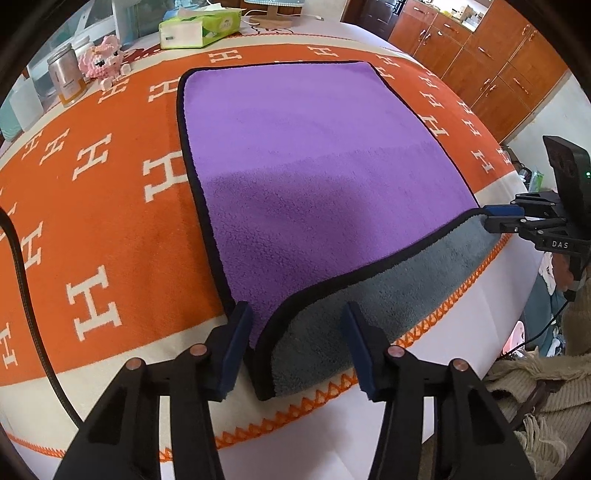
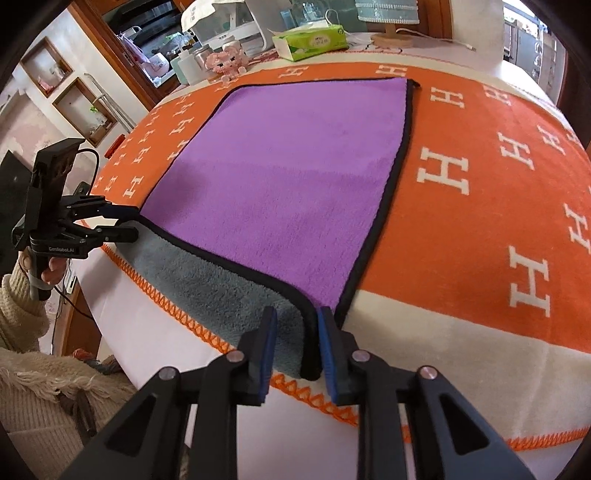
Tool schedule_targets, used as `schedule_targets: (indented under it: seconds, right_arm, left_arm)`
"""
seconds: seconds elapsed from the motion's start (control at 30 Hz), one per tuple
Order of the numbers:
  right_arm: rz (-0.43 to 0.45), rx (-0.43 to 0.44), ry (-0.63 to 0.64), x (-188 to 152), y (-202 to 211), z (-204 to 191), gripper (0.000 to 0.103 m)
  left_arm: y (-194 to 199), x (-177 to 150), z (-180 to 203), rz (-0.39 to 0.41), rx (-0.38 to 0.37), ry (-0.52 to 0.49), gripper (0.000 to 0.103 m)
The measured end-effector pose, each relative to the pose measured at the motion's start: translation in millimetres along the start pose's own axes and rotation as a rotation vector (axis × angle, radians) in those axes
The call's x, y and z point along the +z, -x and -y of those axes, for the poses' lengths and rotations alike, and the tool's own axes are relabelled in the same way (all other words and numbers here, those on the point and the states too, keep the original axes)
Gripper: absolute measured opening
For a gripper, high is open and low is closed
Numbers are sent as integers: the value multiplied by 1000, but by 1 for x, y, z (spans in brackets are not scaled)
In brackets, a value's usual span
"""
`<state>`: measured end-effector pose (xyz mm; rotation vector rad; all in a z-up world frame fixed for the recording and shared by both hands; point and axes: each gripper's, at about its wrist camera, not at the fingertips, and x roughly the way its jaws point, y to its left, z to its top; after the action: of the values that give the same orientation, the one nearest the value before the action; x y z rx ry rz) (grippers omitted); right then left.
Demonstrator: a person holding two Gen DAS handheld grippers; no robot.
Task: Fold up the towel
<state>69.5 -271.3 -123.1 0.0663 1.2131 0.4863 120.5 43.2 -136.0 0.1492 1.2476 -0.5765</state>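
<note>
A purple towel [image 1: 306, 158] with a black hem and a grey underside lies flat on the orange blanket; its near edge is lifted and curled so the grey side [image 1: 369, 306] shows. My left gripper [image 1: 299, 347] is open, its jaws either side of the towel's near left corner. My right gripper [image 2: 295, 354] has its jaws closed narrowly around the near right corner [image 2: 308, 332] of the towel [image 2: 280, 177]. Each gripper shows in the other view: the right one [image 1: 498, 218] at the towel's corner, the left one [image 2: 122, 223] open at the opposite corner.
An orange blanket [image 1: 110, 221] with white H letters covers the table. At the far edge stand a green tissue box [image 1: 199, 29], a pink toy [image 1: 105, 59], a jar [image 1: 68, 74] and a lamp base [image 2: 391, 38]. Wooden cabinets [image 1: 491, 62] stand beyond. A black cable [image 1: 26, 280] lies left.
</note>
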Motion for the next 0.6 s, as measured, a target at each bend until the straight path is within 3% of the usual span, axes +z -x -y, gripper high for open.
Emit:
schedule_targets:
  seconds: [0.17, 0.37, 0.6]
  right_arm:
    - [-3, 19, -2, 0, 0, 0, 22]
    - [2, -10, 25, -1, 3, -5, 7]
    - [21, -50, 42, -3, 5, -10, 5]
  left_arm:
    - [-1, 1, -1, -10, -7, 7, 43]
    - [-1, -1, 1, -20, -6, -6, 38]
    - [-1, -2, 0, -27, 15, 13, 16]
